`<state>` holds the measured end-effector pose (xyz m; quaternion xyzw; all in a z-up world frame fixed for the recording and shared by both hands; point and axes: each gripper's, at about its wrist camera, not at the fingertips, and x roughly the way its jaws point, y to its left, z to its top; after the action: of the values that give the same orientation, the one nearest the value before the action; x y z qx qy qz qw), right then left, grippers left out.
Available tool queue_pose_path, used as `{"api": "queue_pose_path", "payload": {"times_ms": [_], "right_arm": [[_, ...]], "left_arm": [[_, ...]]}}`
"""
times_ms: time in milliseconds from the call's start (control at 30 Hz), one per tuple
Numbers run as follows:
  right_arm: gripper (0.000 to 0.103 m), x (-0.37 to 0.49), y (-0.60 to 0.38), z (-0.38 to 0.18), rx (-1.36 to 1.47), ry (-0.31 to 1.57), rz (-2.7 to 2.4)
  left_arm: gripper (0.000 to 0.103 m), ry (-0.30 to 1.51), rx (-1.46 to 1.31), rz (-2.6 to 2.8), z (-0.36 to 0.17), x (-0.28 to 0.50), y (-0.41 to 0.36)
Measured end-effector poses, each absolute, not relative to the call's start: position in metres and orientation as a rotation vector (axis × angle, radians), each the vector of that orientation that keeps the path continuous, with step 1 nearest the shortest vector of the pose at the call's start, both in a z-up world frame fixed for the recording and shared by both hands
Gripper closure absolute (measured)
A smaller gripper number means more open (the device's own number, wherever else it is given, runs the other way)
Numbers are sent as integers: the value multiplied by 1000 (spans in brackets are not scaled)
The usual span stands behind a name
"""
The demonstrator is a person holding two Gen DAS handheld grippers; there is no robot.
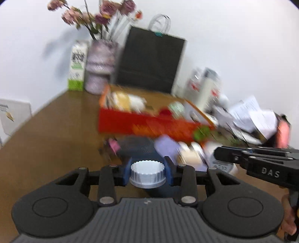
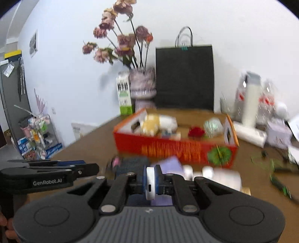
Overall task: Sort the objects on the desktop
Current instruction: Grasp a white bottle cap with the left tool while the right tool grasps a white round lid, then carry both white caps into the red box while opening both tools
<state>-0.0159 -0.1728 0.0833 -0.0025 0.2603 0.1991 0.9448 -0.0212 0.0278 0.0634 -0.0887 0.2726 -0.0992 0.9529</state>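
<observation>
Left wrist view, left to right. A white panel (image 1: 14, 115) stood at the table's far left edge. A green-and-white carton (image 1: 77, 65) stood against the wall, touching or just beside a patterned vase (image 1: 100, 67) of dried pink flowers (image 1: 89, 15). Right of the vase stood a black paper bag (image 1: 151, 59) with wire handles. In front of it, on the brown table (image 1: 56, 130), lay an open red cardboard box (image 1: 145, 125) holding blurred yellow and white items. Loose papers (image 1: 250, 112) were heaped at the right.

The left gripper (image 1: 148, 172) was closed partway on a white ribbed cap (image 1: 147, 174); both blue pads pressed its sides and the cap stood upright, clear of the table. The right gripper (image 1: 252, 158) entered from the right edge, seen side-on.

Right wrist view, left to right. A cluttered wire rack (image 2: 40, 134) stood on the floor beyond the table. The left gripper (image 2: 89, 168) showed side-on at the left edge. The carton (image 2: 124, 93), vase (image 2: 143, 84) and bag (image 2: 185, 78) stood along the wall, the red box (image 2: 173, 147) in front, with a red object and a pale green one inside. Between box and grippers lay a dark textured item (image 2: 130, 164) and a lilac item (image 2: 172, 164), both too blurred to identify.

The right gripper (image 2: 150, 184) was clamped narrowly on a thin white disc-shaped device (image 2: 150, 183), held on edge, a small port facing the camera. Both views were motion-blurred.
</observation>
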Motion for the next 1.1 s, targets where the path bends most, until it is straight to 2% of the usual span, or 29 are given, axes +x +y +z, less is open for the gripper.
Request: {"api": "queue_pose_path", "payload": {"times_ms": [200, 400, 833, 1100], "right_arm": [[95, -57, -182, 50, 18, 608, 358], [95, -77, -183, 38, 16, 590, 331], [95, -81, -177, 10, -16, 644, 318], [95, -82, -180, 13, -14, 624, 316]], "left_arm": [[66, 598, -104, -214, 33, -63, 2], [66, 576, -51, -207, 23, -83, -6], [66, 609, 4, -204, 6, -87, -7], [67, 598, 33, -201, 3, -91, -9]]}}
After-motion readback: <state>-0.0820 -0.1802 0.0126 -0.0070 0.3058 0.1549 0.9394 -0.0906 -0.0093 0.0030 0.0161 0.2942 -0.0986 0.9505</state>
